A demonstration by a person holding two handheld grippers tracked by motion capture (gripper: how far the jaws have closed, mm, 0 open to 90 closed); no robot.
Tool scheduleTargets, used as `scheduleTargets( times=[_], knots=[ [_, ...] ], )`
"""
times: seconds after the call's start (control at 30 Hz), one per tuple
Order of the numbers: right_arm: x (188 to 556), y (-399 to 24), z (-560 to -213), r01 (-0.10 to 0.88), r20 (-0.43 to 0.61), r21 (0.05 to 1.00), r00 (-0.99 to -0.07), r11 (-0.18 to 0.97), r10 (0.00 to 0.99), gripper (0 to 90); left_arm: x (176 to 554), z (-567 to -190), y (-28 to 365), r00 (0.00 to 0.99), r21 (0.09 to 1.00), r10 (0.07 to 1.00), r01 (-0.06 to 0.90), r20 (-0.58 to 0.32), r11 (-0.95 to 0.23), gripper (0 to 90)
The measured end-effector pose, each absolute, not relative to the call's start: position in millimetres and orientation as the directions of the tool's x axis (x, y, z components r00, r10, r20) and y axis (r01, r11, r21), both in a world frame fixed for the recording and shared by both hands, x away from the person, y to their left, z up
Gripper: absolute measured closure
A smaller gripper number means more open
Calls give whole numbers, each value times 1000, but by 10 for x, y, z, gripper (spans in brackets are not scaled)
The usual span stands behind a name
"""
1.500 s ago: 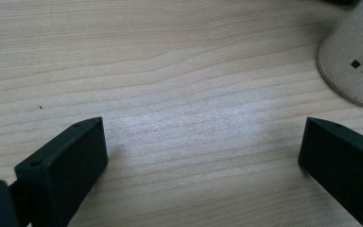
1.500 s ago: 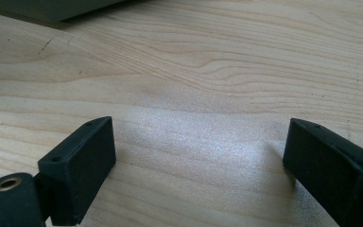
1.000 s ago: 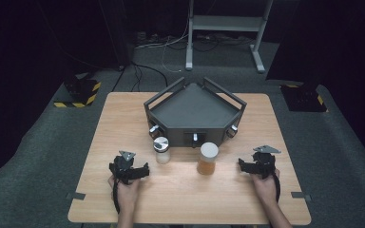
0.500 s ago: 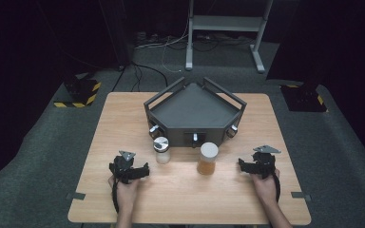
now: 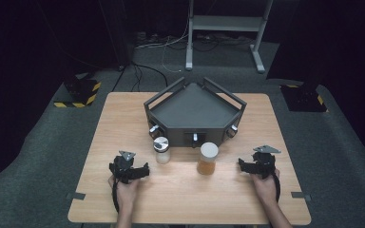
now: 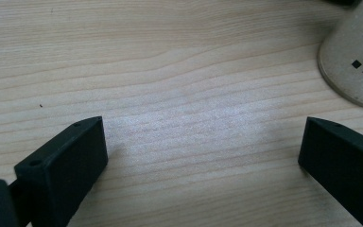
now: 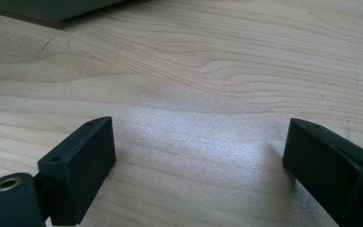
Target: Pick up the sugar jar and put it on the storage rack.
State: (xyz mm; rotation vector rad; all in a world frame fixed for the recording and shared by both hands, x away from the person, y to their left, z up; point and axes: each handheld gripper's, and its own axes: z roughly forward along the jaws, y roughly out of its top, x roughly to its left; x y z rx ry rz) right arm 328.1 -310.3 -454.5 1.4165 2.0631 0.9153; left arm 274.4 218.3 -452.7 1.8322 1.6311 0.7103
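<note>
High view shows two jars, the small jar (image 5: 161,150) and amber jar (image 5: 207,158), between left gripper (image 5: 132,172) and right gripper (image 5: 255,166), both spread empty.

In the left gripper view, a tan paper-like container (image 6: 357,61) at the upper right carries a small black square and the print "50m", cut off by the picture's edge.
</note>
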Motion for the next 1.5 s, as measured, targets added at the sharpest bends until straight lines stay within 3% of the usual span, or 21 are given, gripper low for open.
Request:
scheduleTargets(
  times=[0.6,1.1,1.5],
  knots=[
    [3282,-3103,-4545,619,-11,746,-355,244,935,98,2692,-4486,2254,155,725,988,679,11,-114,2],
    [3282,-3103,-4545,619,-11,746,-355,244,935,98,2703,-4392,2290,311,740,950,647,-35,-184,3],
    [3282,-3104,-4545,619,-11,746,-355,244,935,98,2813,-4389,2188,366,742,929,637,-55,-207,5]
  ],
)
